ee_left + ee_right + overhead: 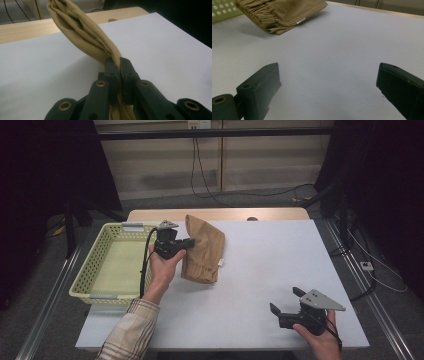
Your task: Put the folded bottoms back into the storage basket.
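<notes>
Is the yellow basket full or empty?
Empty. The high view shows the basket with a bare bottom; the tan cloth is outside it.

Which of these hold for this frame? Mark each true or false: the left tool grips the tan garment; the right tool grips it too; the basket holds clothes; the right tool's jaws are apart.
1. The left tool is clamped on the tan garment. True.
2. The right tool also grips the garment. False: it sits apart, over the bare white table.
3. The basket holds clothes. False: no clothes show inside.
4. The right tool's jaws stand apart. True.
</notes>
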Demonstrator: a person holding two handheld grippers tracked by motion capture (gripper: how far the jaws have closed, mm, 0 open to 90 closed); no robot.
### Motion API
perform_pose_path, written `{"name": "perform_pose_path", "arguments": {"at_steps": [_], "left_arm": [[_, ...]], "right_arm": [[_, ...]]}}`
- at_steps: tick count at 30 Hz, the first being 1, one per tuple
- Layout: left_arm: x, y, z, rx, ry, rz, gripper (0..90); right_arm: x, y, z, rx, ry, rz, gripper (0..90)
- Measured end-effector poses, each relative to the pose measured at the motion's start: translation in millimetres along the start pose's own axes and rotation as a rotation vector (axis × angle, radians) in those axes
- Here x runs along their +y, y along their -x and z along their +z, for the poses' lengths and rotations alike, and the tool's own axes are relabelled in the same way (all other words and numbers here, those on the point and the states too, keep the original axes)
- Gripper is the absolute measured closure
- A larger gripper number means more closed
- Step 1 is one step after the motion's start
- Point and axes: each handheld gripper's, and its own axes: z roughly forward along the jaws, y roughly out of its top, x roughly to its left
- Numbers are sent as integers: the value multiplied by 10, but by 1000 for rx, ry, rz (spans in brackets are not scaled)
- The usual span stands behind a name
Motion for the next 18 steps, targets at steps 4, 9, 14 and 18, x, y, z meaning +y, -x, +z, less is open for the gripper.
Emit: {"name": "perform_pose_path", "arguments": {"at_steps": [4, 9, 14, 18], "left_arm": [[17, 6, -61, 5, 14, 4, 862], [34, -41, -144, 12, 21, -13, 862], [54, -76, -222, 24, 37, -17, 863], [70, -77, -255, 31, 45, -8, 863]], "right_arm": [[0, 1, -2, 0, 0, 0, 53], [1, -2, -8, 0, 3, -5, 54], [0, 1, -7, -1, 2, -2, 54], [0, 2, -7, 0, 2, -3, 54]]}}
